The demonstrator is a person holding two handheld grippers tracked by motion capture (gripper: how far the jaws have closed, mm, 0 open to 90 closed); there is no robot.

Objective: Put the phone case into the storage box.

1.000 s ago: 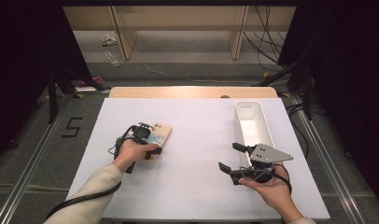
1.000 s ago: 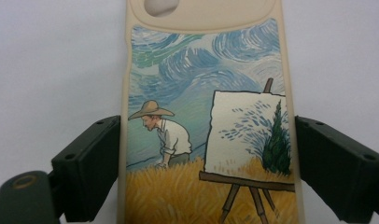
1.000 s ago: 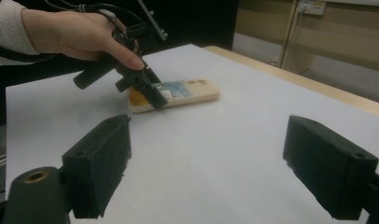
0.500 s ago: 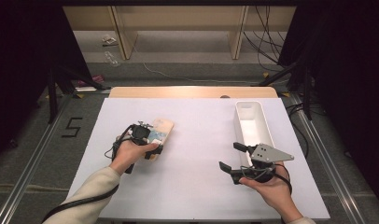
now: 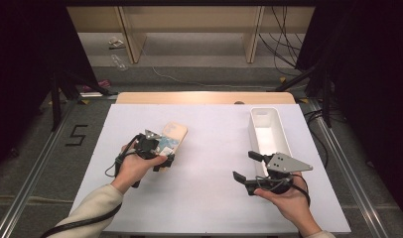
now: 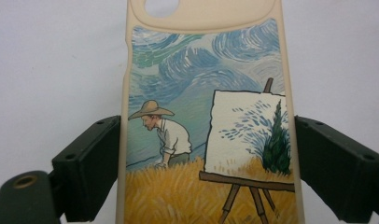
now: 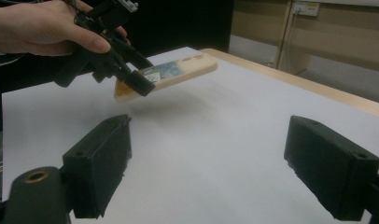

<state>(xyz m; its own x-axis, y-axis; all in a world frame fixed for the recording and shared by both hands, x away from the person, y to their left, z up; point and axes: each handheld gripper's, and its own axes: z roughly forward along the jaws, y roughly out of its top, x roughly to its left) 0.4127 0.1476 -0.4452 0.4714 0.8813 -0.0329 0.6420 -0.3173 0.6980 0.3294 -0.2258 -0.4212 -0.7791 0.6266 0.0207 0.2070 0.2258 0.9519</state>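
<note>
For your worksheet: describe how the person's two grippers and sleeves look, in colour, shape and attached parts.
Both grippers are black, each with two blocky jaws. The right gripper carries a grey three-cornered plate with small holes on top. The left gripper trails a thin black cable. The left arm wears a cream long sleeve.

The phone case (image 5: pixel 169 139), clamped at its sides by the left gripper (image 5: pixel 157 148), has been raised from the table (image 5: pixel 209 198) since a second ago. In the right gripper view it is now seen clear of the white surface, its far end tilted upward. It has also been carried a little forward and to the right in the high view.
</note>
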